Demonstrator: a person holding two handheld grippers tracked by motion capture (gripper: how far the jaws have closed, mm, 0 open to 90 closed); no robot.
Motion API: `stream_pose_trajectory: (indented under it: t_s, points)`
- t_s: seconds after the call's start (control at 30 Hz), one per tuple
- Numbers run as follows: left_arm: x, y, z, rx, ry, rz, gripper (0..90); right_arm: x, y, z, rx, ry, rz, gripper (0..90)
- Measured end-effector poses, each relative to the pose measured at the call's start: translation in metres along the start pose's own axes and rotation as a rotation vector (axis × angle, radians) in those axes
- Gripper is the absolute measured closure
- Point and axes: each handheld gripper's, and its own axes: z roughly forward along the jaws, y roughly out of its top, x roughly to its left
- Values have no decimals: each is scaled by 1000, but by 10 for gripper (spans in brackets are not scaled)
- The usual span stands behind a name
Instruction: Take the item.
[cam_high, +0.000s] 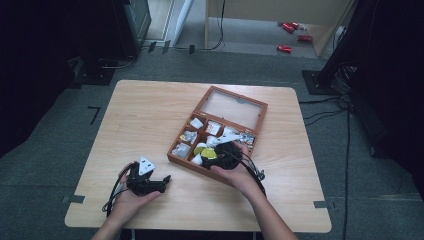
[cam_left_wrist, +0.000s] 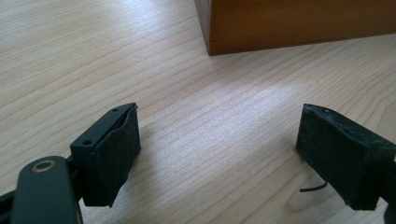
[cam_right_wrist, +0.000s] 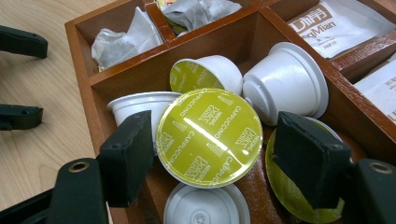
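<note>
Nearest the lens in the right gripper view, the right gripper (cam_right_wrist: 212, 156) held its jaws on either side of a green-lidded capsule (cam_right_wrist: 208, 137), apparently clamping it over the wooden box (cam_right_wrist: 116, 79), among white capsules (cam_right_wrist: 285, 84). That view also revealed sachets (cam_right_wrist: 327, 23) the high view left blurred. The high view placed the box right of centre on the table (cam_high: 145, 115), lid (cam_high: 232, 107) open. At lower left there, the left gripper (cam_high: 150, 181) rested on the table; its own view showed jaws wide apart over bare wood.
</note>
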Motion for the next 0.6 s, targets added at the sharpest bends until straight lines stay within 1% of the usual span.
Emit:
stream_pose_trajectory:
  t_s: [0.23, 0.6]
  points:
    - [0, 0, 0, 2, 0, 3, 144, 1, 2, 4, 31, -13, -10, 286]
    - [0, 0, 0, 2, 0, 3, 145, 1, 4, 7, 65, -17, -6, 294]
